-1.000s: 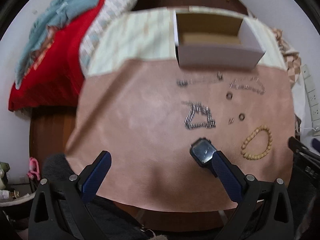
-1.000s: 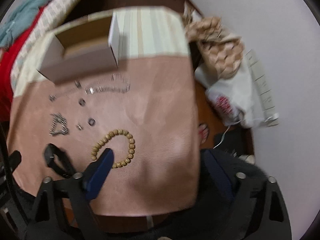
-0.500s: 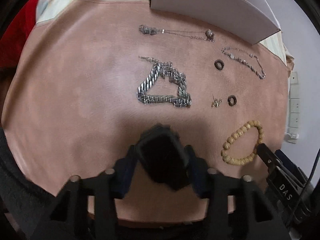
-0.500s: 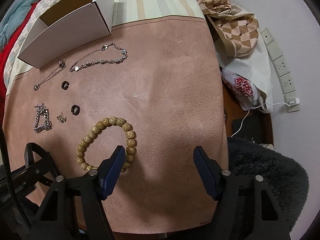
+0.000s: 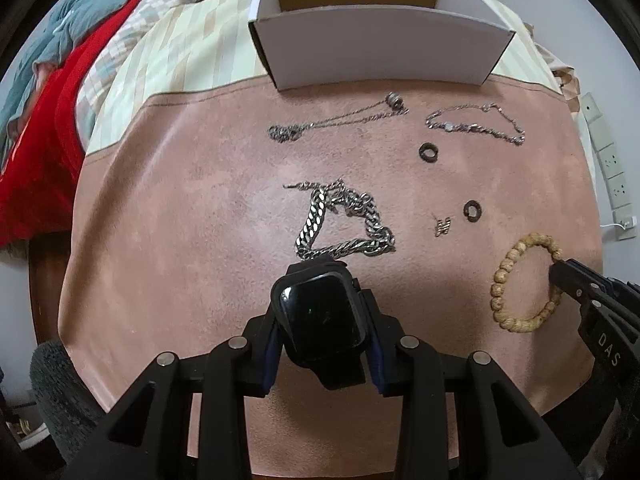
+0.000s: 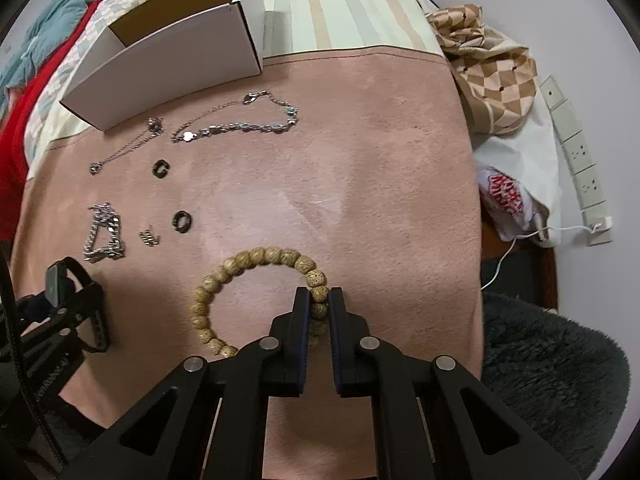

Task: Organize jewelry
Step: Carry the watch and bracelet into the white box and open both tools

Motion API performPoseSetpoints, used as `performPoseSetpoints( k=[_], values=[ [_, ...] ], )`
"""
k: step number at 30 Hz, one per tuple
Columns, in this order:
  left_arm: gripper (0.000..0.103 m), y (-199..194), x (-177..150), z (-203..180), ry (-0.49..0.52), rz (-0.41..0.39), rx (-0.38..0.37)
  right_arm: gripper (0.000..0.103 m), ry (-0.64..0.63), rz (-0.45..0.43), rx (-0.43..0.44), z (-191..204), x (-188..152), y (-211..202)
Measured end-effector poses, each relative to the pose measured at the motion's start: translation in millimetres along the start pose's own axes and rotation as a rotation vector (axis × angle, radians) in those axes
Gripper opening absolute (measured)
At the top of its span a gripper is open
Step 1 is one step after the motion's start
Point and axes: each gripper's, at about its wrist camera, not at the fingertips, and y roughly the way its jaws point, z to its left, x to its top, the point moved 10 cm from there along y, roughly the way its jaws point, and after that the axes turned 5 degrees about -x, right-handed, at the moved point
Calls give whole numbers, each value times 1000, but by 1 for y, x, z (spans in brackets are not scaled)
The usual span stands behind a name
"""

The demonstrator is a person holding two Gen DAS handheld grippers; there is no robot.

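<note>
Near the white cardboard box (image 5: 380, 50), the left gripper (image 5: 322, 330) pinches a black smartwatch (image 5: 320, 316); the right gripper (image 6: 319, 304) squeezes the wooden bead bracelet (image 6: 256, 260).

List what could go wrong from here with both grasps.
The left gripper jaws pinch the black square smartwatch at its case edges; its strap hangs loose and may snag the thick silver curb chain just ahead when lifted.

The right gripper jaws clamp a few beads of the tan wooden bead bracelet; the loop could swing or slip free on the way to the white cardboard box.
</note>
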Motion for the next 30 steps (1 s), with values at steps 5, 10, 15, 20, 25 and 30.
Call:
performPoseSetpoints(
  k=[5,10,15,20,25,30],
  values=[
    [32,-27,8,-16,21,-66,-3,9,2,-58,41,9,5,-28],
    [32,-58,16,-7,31,-136,-21,9,-5,-124,80,17,18,-62],
    [32,-87,34,-4,33,-203,-41,9,-6,-179,131,28,37,-96],
    [32,-106,68,6,19,-252,-69,9,-13,-242,170,41,66,-131],
    [32,-120,113,18,3,-290,-86,9,-35,-317,190,49,118,-162],
    [32,-116,170,31,-18,-278,-124,9,-65,-354,191,65,179,-172]
  ],
)
